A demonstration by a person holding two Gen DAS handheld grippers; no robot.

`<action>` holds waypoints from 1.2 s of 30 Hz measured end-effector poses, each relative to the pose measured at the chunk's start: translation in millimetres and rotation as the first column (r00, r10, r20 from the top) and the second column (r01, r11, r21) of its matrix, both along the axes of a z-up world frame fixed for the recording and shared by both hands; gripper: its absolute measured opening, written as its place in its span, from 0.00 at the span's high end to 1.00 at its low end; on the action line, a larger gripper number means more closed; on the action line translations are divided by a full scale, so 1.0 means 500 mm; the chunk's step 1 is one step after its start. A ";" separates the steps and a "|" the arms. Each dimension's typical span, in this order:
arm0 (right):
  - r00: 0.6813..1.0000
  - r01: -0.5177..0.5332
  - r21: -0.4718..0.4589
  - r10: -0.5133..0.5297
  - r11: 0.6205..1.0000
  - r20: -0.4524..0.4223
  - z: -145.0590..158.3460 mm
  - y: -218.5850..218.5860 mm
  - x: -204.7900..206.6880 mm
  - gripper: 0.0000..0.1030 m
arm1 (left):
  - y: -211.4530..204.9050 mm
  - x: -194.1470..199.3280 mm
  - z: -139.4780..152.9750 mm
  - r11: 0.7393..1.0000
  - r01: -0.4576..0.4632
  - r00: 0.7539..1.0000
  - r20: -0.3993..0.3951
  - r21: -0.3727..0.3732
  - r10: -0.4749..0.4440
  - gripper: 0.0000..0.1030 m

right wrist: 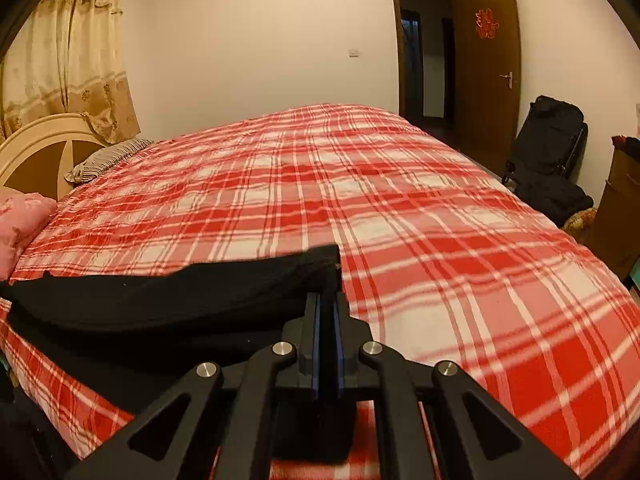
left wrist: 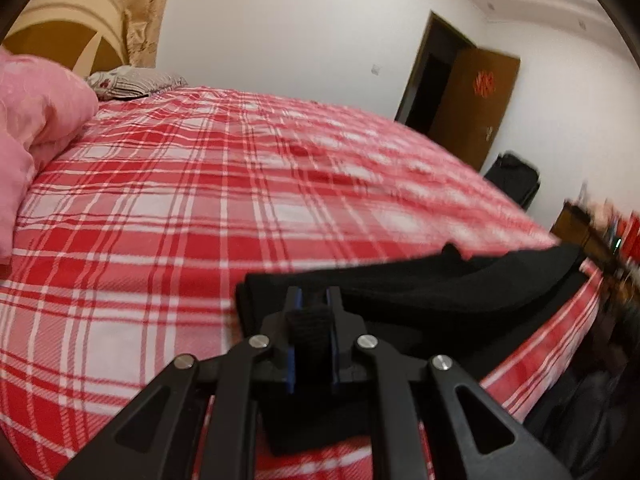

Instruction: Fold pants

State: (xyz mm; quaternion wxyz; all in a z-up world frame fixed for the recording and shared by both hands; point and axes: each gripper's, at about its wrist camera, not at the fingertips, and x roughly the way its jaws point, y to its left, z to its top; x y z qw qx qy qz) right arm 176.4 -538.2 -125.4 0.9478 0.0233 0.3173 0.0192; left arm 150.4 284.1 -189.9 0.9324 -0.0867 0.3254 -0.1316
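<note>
The black pants point(left wrist: 440, 284) hang stretched between my two grippers above the near edge of the bed, with a lower layer lying on the bedspread. My left gripper point(left wrist: 313, 292) is shut on the pants' left end, with black cloth pinched between its blue pads. In the right wrist view the pants point(right wrist: 180, 292) run off to the left. My right gripper point(right wrist: 328, 300) is shut on their right end, next to the raised corner.
The bed point(right wrist: 400, 208) has a red and white plaid spread. A pink quilt point(left wrist: 36, 128) and a striped pillow point(left wrist: 132, 82) lie by the headboard. A black bag point(right wrist: 548, 148), a brown cabinet point(right wrist: 616, 216) and the open door point(right wrist: 486, 64) stand beyond the bed.
</note>
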 end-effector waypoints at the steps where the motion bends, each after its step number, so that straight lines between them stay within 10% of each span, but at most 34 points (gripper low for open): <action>1: 1.000 0.002 -0.006 -0.002 1.000 -0.005 -0.002 0.000 -0.006 0.94 | -0.004 -0.002 -0.005 1.000 0.005 1.000 -0.006 0.030 -0.005 0.86; 8: 0.988 -0.030 -0.023 0.026 0.999 -0.150 -0.015 0.000 -0.016 0.91 | -0.018 -0.017 -0.025 0.989 0.028 1.000 -0.016 0.144 -0.026 0.82; 14: 0.995 -0.025 -0.094 0.016 0.995 -0.096 0.054 0.025 -0.069 0.42 | -0.024 -0.037 -0.024 0.981 0.053 0.999 -0.020 0.188 -0.050 0.81; 19: 0.988 -0.150 -0.150 0.143 0.977 -0.056 0.109 0.160 -0.061 0.42 | -0.032 -0.032 -0.025 0.979 0.050 0.999 -0.014 0.198 -0.048 0.83; 36: 0.701 -0.700 -0.047 0.673 0.713 -0.236 -0.050 0.701 0.026 0.43 | -0.020 -0.057 -0.027 0.979 0.045 0.999 0.000 0.198 -0.046 0.85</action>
